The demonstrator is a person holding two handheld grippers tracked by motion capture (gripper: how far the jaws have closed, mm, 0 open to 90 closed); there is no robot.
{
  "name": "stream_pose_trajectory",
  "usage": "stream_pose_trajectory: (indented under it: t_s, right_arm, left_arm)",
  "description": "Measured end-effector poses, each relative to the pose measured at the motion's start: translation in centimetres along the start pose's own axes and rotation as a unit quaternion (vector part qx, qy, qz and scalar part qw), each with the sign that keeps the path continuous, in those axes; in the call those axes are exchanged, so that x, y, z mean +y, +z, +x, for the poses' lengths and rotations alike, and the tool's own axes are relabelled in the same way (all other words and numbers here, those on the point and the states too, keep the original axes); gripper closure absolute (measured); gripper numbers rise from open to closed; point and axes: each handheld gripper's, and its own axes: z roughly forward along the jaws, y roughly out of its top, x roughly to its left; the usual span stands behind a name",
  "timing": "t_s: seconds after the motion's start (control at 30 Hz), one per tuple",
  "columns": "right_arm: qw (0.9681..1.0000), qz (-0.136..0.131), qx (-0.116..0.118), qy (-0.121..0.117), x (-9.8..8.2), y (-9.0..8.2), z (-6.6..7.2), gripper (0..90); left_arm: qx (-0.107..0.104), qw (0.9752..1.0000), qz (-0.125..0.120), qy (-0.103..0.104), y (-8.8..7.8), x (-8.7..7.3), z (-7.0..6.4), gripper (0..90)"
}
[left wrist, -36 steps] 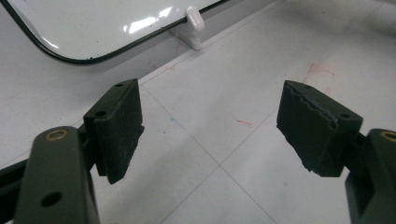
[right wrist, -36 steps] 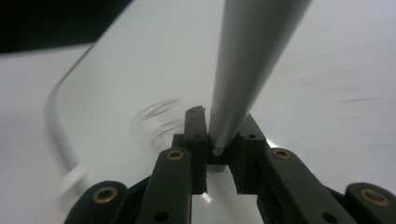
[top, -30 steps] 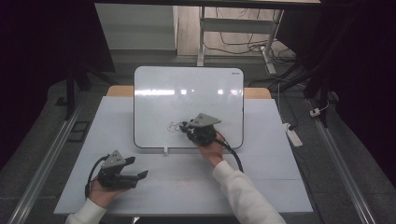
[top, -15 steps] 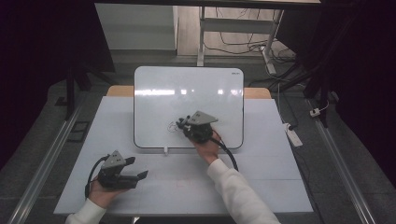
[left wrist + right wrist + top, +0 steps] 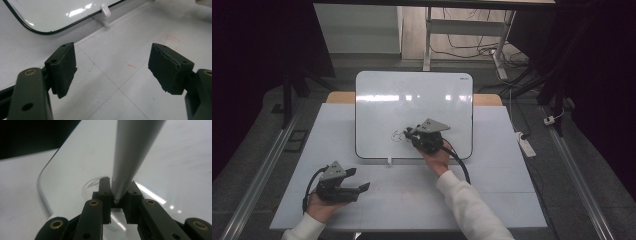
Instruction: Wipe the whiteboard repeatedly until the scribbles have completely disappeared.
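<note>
The right gripper [image 5: 411, 133] is over the whiteboard [image 5: 412, 95], its jaws clamped on a grey pen [image 5: 130, 157]. In the right gripper view the pen stands up from between the fingers [image 5: 104, 192], and a faint curved line [image 5: 90, 184] lies on the board just beyond the fingertips. In the high view a small scribble [image 5: 398, 135] sits beside the jaws, on the side facing the person's left.

The left gripper [image 5: 357, 181] rests on the table [image 5: 492, 200], well apart from the right one, its jaws spread wide with nothing between the pads [image 5: 63, 67]. Ahead of them lie the board's rounded corner and a small white cap [image 5: 105, 10] at its edge.
</note>
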Motion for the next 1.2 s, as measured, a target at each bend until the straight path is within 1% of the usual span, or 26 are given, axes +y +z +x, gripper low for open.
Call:
stream_pose_trajectory:
  t_s: [0.03, 0.07, 0.1, 0.2, 0.23, 0.3, 0.33, 0.4, 0.43, 0.5, 0.57, 0.63, 0.67, 0.73, 0.77, 0.8, 0.83, 0.87, 0.9, 0.93, 0.97, 1.03, 1.07, 1.1, 1.13, 1.2]
  right_arm:
    - [0.9999, 0.007, 0.012, -0.006, -0.3, 0.2, 0.4, 78.5]
    - [0.9997, 0.01, 0.014, -0.016, -0.4, 0.3, 0.7, 78.5]
    - [0.9997, 0.01, 0.011, -0.021, -0.2, 0.2, 0.6, 78.5]
    - [0.9996, -0.019, -0.02, 0.004, 0.3, -0.1, -0.7, 78.5]
    - [0.9993, -0.025, -0.024, 0.012, 0.6, -0.1, -1.0, 78.5]
    - [0.9994, -0.026, -0.022, 0.011, 0.9, 0.4, -0.8, 78.5]
    - [0.9997, -0.02, -0.01, 0.004, 1.0, 0.9, -0.3, 78.5]
    - [0.9996, -0.004, 0.011, -0.028, 0.9, 1.8, 0.9, 78.5]
    - [0.9993, -0.002, 0.01, -0.036, 1.0, 2.0, 1.2, 78.5]
    - [0.9997, -0.009, 0.009, -0.023, 1.2, 2.0, 0.7, 78.5]
    - [0.9994, -0.028, -0.018, -0.005, 1.6, 1.7, -0.2, 78.5]
    - [0.9993, -0.03, -0.023, -0.001, 1.9, 1.9, -0.1, 78.5]
    - [0.9995, -0.025, -0.016, -0.009, 1.9, 2.2, 0.2, 78.5]
    - [0.9994, -0.009, 0.011, -0.031, 1.8, 3.0, 1.3, 78.5]
    - [0.9989, -0.006, 0.011, -0.044, 1.9, 3.3, 1.7, 78.5]
    - [0.999, -0.007, 0.01, -0.044, 2.0, 3.4, 1.7, 78.5]
    - [0.9993, -0.013, 0.008, -0.034, 2.1, 3.4, 1.4, 78.5]
    - [0.9996, -0.027, -0.002, -0.012, 2.3, 3.2, 0.8, 78.5]
    - [0.9994, -0.032, -0.009, -0.004, 2.4, 3.1, 0.6, 78.5]
    - [0.9993, -0.035, -0.012, -0.003, 2.5, 3.1, 0.4, 78.5]
    - [0.9993, -0.035, -0.014, -0.008, 2.5, 3.2, 0.6, 78.5]
    - [0.9996, -0.02, 0.003, -0.018, 2.2, 3.4, 1.3, 78.5]
    - [0.9994, -0.01, 0.021, -0.025, 1.8, 3.6, 1.9, 78.5]
    - [0.9991, -0.003, 0.032, -0.026, 1.4, 3.8, 2.4, 78.5]
    - [0.9988, 0.002, 0.038, -0.03, 1.2, 3.7, 2.6, 78.5]
    - [0.9991, -0.002, 0.03, -0.031, 1.3, 3.5, 2.2, 78.5]
  left_arm:
    - [0.001, 1.0, 0.0, 0.001, 0.0, 0.0, 0.0, 23.1]
    - [0.001, 1.0, 0.0, 0.002, 0.0, 0.0, -0.1, 23.1]
    - [0.001, 1.0, 0.0, 0.002, 0.0, 0.0, -0.1, 23.1]
    - [0.002, 1.0, 0.0, 0.002, -0.1, 0.0, -0.1, 23.1]
    - [0.002, 1.0, -0.001, 0.001, -0.1, 0.0, -0.1, 23.1]
    - [0.002, 1.0, 0.0, 0.001, 0.0, 0.0, 0.0, 23.1]
    - [0.002, 1.0, 0.001, 0.0, 0.1, 0.0, 0.0, 23.1]
    - [0.002, 1.0, 0.0, 0.001, 0.0, 0.0, 0.0, 23.0]
    - [0.002, 1.0, -0.001, 0.001, -0.1, 0.0, 0.0, 23.1]
    - [0.002, 1.0, -0.002, -0.001, -0.2, -0.1, 0.0, 23.1]
    - [0.002, 1.0, -0.002, 0.0, -0.2, -0.1, 0.0, 23.1]
    - [0.002, 1.0, -0.001, 0.001, -0.1, -0.1, 0.0, 23.1]
    - [0.002, 1.0, -0.002, 0.001, -0.1, 0.0, 0.0, 23.0]
    - [0.001, 1.0, -0.003, 0.0, -0.2, 0.0, 0.0, 23.1]
    - [0.002, 1.0, -0.003, 0.0, -0.2, -0.1, 0.0, 23.1]
    - [0.002, 1.0, -0.004, 0.0, -0.2, -0.1, 0.0, 23.1]
    - [0.003, 1.0, -0.004, -0.001, -0.3, -0.1, 0.0, 23.1]
    - [0.003, 1.0, -0.004, -0.001, -0.3, -0.1, 0.1, 23.1]
    - [0.003, 1.0, -0.004, -0.001, -0.3, -0.1, 0.1, 23.1]
    - [0.003, 1.0, -0.004, 0.0, -0.3, -0.1, 0.1, 23.1]
    - [0.002, 1.0, -0.004, 0.0, -0.3, -0.1, 0.0, 23.1]
    - [0.002, 1.0, -0.004, -0.001, -0.3, -0.1, 0.1, 23.1]
    - [0.002, 1.0, -0.004, -0.001, -0.3, -0.1, 0.1, 23.1]
    - [0.002, 1.0, -0.005, -0.001, -0.3, -0.1, 0.1, 23.1]
    - [0.003, 1.0, -0.005, -0.001, -0.3, -0.1, 0.1, 23.1]
    - [0.003, 1.0, -0.004, 0.0, -0.3, -0.1, 0.0, 23.1]
